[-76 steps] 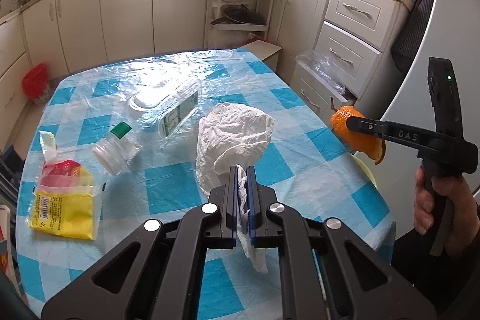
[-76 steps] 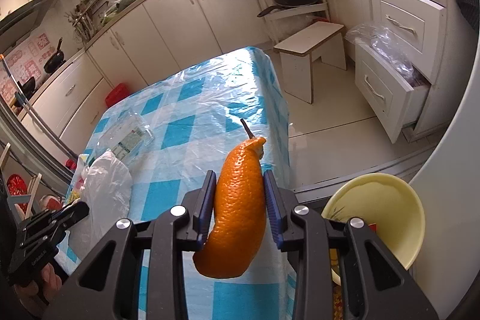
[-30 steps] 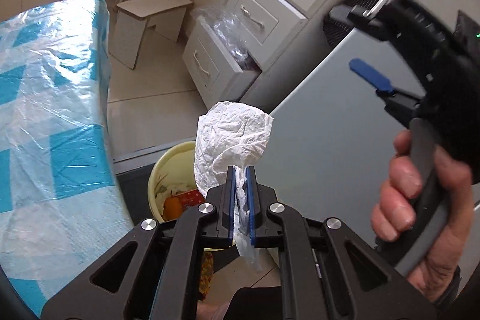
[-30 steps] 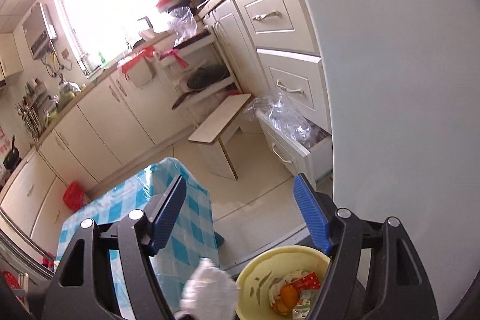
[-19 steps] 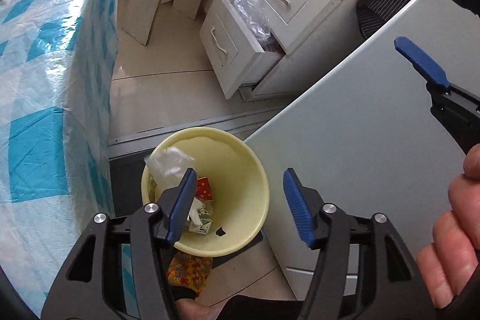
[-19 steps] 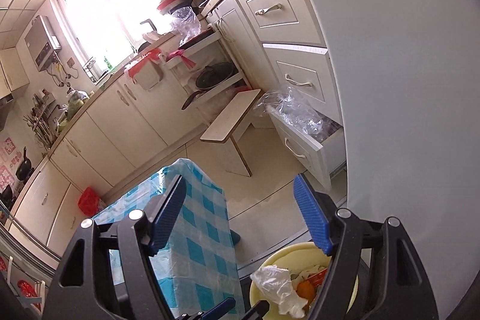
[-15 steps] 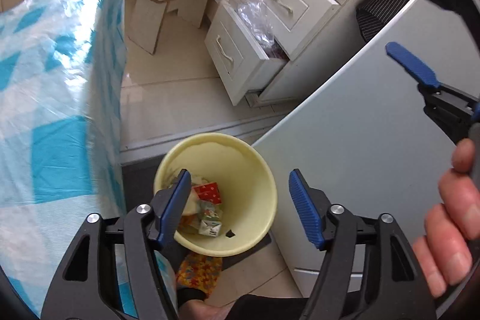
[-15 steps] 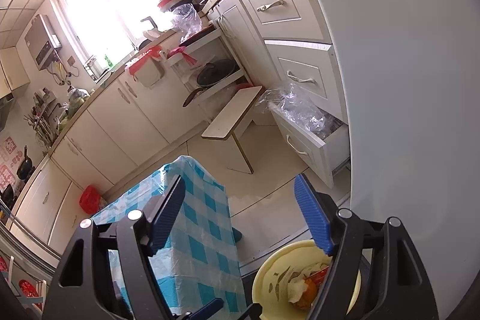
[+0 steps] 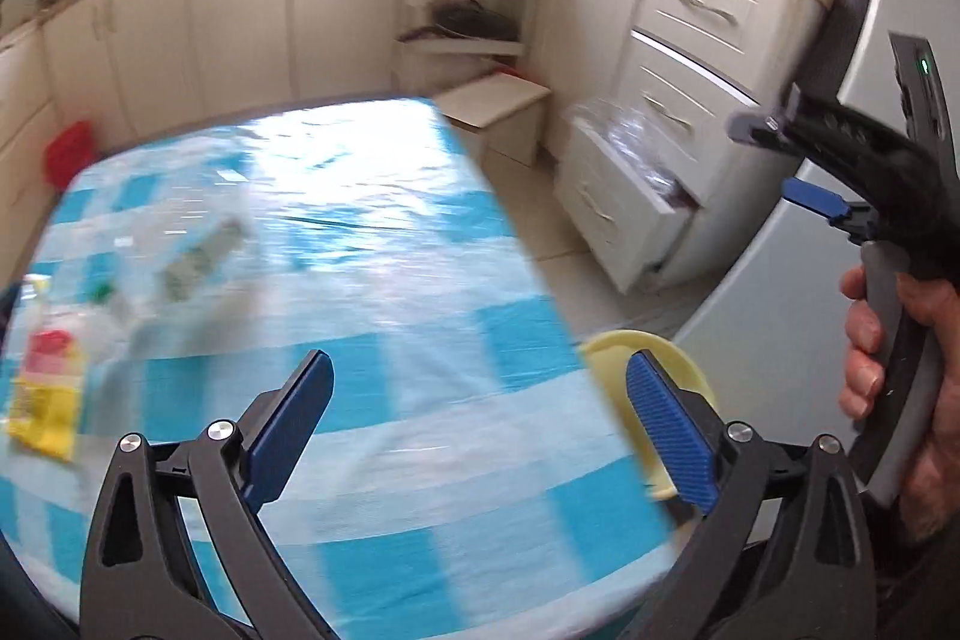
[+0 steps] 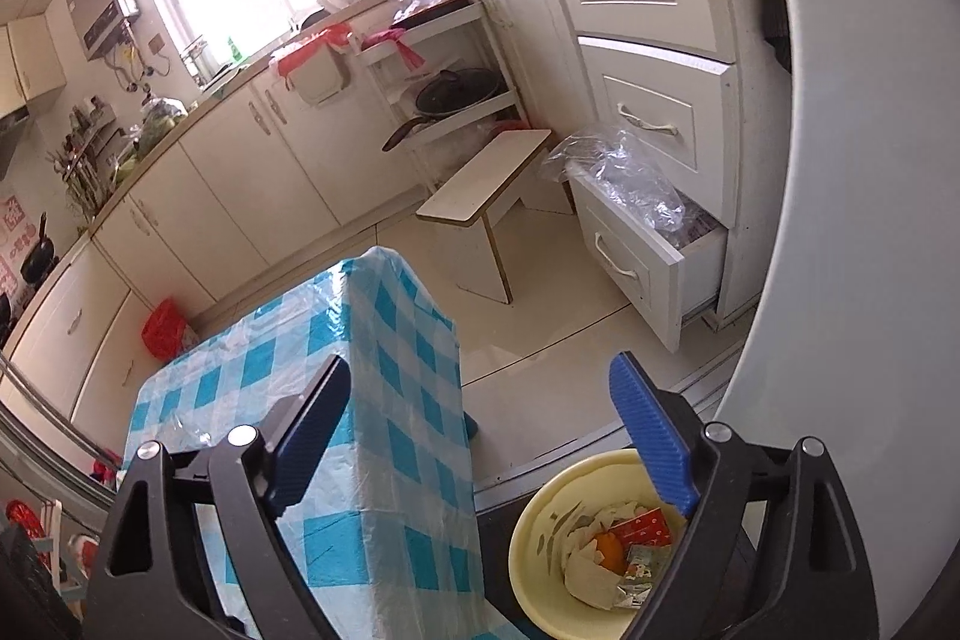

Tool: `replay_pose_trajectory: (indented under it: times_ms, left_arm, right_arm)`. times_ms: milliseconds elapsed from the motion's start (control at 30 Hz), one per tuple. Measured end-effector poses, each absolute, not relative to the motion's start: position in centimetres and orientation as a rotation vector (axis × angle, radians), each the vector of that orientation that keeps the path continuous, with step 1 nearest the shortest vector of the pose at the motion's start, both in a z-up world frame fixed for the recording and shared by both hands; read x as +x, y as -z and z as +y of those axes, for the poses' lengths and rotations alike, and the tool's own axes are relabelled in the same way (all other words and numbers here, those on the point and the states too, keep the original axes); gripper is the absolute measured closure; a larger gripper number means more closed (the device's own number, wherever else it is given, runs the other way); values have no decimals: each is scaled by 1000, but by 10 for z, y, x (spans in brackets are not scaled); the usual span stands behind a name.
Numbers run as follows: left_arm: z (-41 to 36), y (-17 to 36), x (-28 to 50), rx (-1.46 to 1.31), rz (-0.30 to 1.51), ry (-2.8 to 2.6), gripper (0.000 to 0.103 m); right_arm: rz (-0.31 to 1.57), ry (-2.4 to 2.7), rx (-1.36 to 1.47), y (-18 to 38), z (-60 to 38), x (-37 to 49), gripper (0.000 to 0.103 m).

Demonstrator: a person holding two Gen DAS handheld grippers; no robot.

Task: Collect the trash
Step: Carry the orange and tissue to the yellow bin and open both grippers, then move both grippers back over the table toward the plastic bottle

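While the left wrist view is motion-blurred, the layout still reads: far left on the blue-checked worktop [image 9: 384, 292] lies a yellow and red packet [image 9: 45, 394], then a small green-capped bottle [image 9: 105, 295] and a clear plastic bottle [image 9: 198, 256] lying on its side, all smeared by blur. Left gripper [image 9: 477, 424] hangs over the near part of the worktop, jaws spread wide after just opening, nothing between them. Right of the worktop edge a yellow bin [image 9: 618, 349] peeks out, partly hidden behind the right-hand finger. Far right, a hand [image 9: 900, 364] holds the right gripper [image 9: 792, 160], jaws apart and empty.

Right wrist view, sharp: worktop corner at left, right gripper [image 10: 480, 436] spread wide, jaws just opened further, nothing pinched. Yellow bin sits on the floor at lower right, just beside the worktop, holding crumpled white tissue [image 10: 591, 571], an orange peel [image 10: 609, 547], a red wrapper [image 10: 645, 529] and a small printed wrapper [image 10: 645, 562]. Beyond it, a wooden stool [image 10: 480, 190] and an open drawer [image 10: 648, 262] with clear plastic bags.
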State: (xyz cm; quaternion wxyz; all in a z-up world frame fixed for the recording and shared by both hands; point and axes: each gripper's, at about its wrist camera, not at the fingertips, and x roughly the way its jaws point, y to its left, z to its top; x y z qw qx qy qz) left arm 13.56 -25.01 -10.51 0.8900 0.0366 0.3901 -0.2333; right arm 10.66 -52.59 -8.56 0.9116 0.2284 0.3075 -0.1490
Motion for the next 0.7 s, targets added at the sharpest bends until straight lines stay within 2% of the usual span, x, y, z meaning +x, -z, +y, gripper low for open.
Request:
replay_pose_trajectory:
  times_ms: [333, 400, 700]
  left_arm:
    - [-87, 89, 161, 44, 750, 199, 8]
    - [-65, 89, 162, 39, 741, 166, 8]
    - [-13, 121, 153, -44, 790, 86, 8]
  right_arm:
    - [704, 169, 328, 89, -451, 147, 16]
    - [711, 143, 305, 89, -436, 154, 13]
    - [763, 77, 235, 101, -378, 181, 13]
